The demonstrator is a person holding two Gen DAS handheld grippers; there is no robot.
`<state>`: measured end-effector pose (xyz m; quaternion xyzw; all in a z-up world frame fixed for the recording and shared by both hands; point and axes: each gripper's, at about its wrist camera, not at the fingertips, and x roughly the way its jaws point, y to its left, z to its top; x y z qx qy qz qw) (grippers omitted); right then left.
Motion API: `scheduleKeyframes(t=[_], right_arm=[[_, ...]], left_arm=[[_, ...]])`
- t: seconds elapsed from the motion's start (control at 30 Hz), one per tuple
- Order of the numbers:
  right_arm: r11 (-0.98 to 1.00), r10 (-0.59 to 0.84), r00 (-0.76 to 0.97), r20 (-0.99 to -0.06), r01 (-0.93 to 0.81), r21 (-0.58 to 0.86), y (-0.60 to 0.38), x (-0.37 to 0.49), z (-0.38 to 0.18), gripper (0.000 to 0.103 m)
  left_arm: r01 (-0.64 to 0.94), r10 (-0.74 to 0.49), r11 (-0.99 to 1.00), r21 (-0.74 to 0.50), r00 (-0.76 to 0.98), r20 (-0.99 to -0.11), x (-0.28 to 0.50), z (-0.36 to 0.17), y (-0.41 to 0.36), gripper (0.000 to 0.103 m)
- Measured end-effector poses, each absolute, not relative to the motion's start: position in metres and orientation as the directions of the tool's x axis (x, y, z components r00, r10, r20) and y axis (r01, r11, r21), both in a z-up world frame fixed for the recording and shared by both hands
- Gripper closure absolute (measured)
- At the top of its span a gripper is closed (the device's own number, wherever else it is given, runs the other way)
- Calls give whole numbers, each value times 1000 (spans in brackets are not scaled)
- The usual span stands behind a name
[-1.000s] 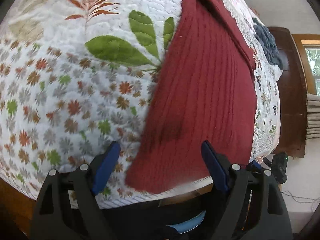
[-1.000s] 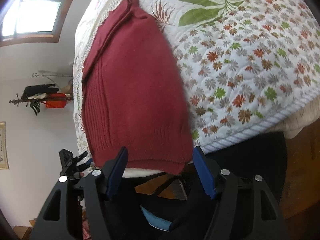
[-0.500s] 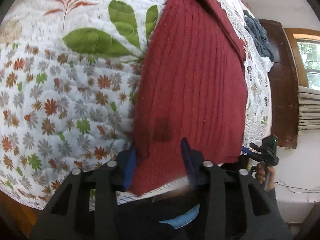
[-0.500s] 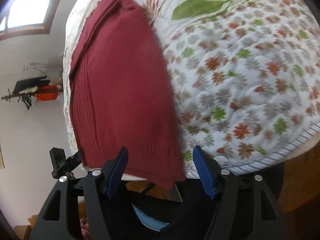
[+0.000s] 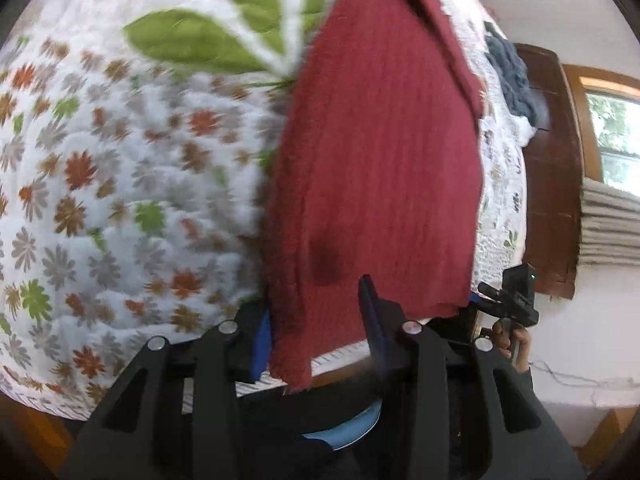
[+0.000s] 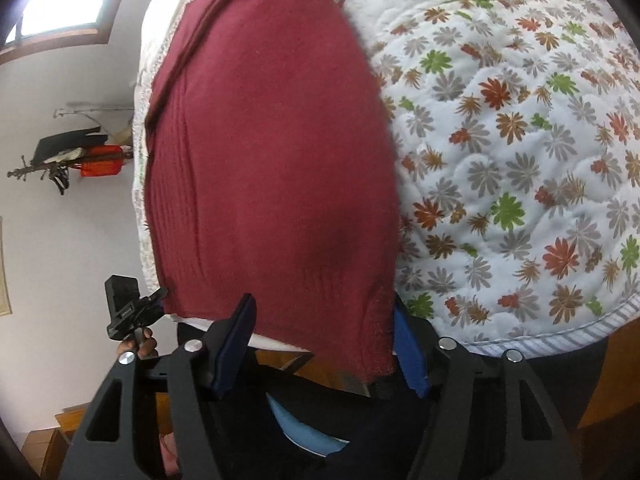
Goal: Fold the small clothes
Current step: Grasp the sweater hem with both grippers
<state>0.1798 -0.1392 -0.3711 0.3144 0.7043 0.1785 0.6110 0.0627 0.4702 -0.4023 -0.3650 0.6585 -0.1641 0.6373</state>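
Both claws, left [image 5: 316,332] and right [image 6: 324,340], are straddling the red knit's [image 5: 380,168] near hem corners on the bed [image 5: 100,200], not yet clenched, readying a fold.

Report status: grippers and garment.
Left gripper part-closed around dark red ribbed knit garment hem corner, grip unclear. Right gripper open, straddling other corner. Nothing blocking.

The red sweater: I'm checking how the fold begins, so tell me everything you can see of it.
The red sweater is a dark red ribbed knit, lying lengthwise on the flowered quilt near the bed's edge, with a folded strip along its far side. Its near hem hangs over the edge. The left claw straddles one hem corner, the right claw the other; neither looks fully closed.
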Motion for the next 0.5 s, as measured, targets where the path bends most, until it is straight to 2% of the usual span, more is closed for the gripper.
scheduleKeyframes(t=[0.1, 0.13, 0.2, 0.27, 0.3, 0.37, 0.5], right_arm=[[738, 661, -52, -749, 227, 636, -135, 182, -372, 38], [741, 659, -56, -750, 221, 635, -130, 181, -372, 41], [748, 654, -75, -753, 217, 628, -128, 179, -377, 54], [751, 650, -78, -756, 218, 623, -126, 176, -381, 74], [753, 647, -75, -759, 220, 621, -127, 174, -382, 79], [746, 652, -57, -756, 224, 627, -137, 166, -383, 93], [712, 681, -9, -733, 242, 659, -147, 160, -380, 96]], left_arm=[[-270, -694, 675, -687, 82, -715, 64, -399, 469, 68], [-263, -691, 680, -684, 80, -718, 64, -398, 467, 71], [-263, -682, 690, -675, 78, -727, 64, -396, 467, 78], [-279, -681, 685, -674, 86, -727, 62, -398, 473, 84], [-287, -676, 684, -670, 93, -731, 61, -398, 476, 90], [-299, -678, 676, -673, 105, -727, 59, -398, 482, 93], [-291, -692, 660, -692, 123, -711, 55, -394, 487, 95]])
